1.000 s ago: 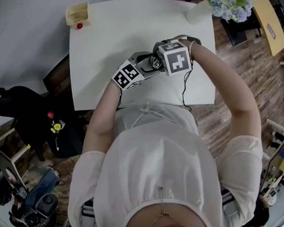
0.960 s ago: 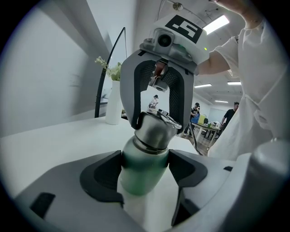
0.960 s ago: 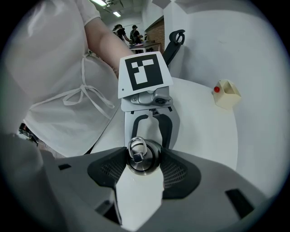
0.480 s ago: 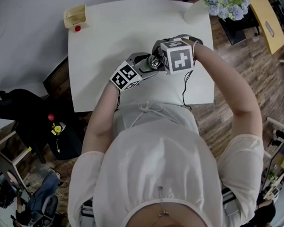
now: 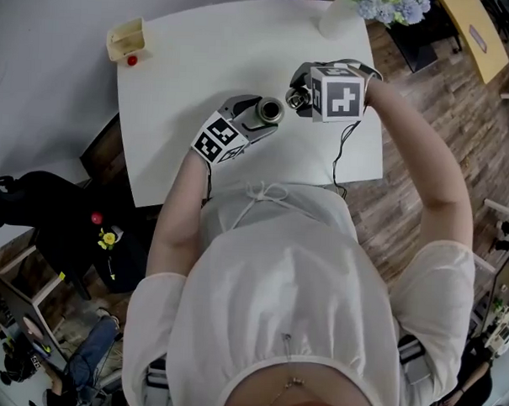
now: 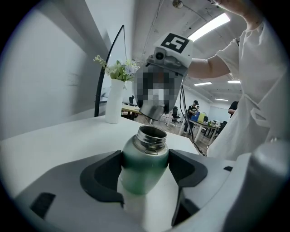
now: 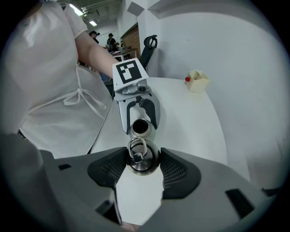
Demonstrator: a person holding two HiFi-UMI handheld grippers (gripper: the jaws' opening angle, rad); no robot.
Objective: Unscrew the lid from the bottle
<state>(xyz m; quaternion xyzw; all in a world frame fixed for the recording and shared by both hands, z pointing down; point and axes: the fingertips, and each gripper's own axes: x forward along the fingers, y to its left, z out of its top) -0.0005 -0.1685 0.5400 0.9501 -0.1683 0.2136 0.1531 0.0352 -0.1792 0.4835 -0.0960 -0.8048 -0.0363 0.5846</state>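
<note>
**A:** Steel neck bare and open. The bottle (image 6: 145, 158) stands mouth-up over the white table (image 5: 193, 69), and the lid (image 7: 141, 158) is off, held just beside that mouth without touching it.

**B:** And the left gripper (image 6: 145, 172)?

**A:** Its jaws are drawn in on the bottle's green body, with a dark pad pressed to each side.

**B:** The right gripper (image 7: 142, 166)?

**A:** Middling width, both pads tight on the lid's round rim.

**B:** What separates the views?

**A:** The head view only catches the bottle's mouth from above. The left gripper view shows the green fading to white down the body, plus a vase of flowers (image 6: 113, 102) behind. The right gripper view alone shows the ring on the lid's top, and it also takes in a small beige box (image 7: 197, 81) near the table's far edge.
</note>
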